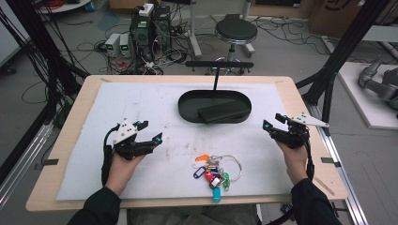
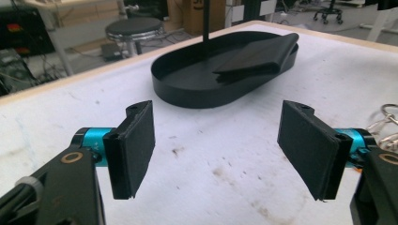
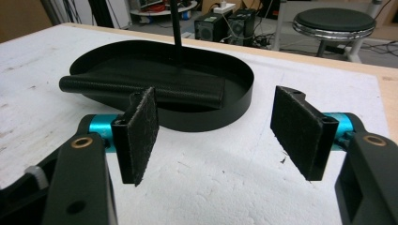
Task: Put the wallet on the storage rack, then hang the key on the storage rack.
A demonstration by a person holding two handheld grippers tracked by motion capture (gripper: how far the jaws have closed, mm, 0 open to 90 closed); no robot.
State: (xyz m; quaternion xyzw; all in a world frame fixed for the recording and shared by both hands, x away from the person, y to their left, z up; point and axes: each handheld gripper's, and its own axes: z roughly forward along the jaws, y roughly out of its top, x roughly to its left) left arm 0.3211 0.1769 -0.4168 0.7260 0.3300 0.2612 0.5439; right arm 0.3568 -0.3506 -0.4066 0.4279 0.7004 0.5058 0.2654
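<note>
At the moment of inspection both grippers stood idle over the white foam-covered table [image 1: 141, 103], and neither held anything. The left gripper [image 1: 151, 131] sat at the left of the sheet with its jaws spread wide; its own view showed the two black pads [image 2: 136, 145] well apart with nothing but stained white surface between them. The right gripper [image 1: 274, 122] hung near the right edge of the table, its jaws likewise spread and empty, the pads [image 3: 141, 133] framing bare foam. The black oval metal tray with an upright T-shaped stand [image 1: 187, 110] lay toward the far middle of the table, and a black folded wallet-like pouch [image 1: 223, 111] rested inside it, leaning on the tray's right rim with one end propped slightly above the wall. A bunch of keys on rings with coloured plastic tags [image 1: 213, 173] lay on the sheet near the front edge, between the two hands, closer to the right one and touching neither gripper. As judged from this layout, the pouch appeared already placed in the tray, so that part of the work looked finished. The key bunch remained on the table, outside the tray and off the stand; if it was meant for either, that step was not yet done, and no gripper was reaching for it.
</note>
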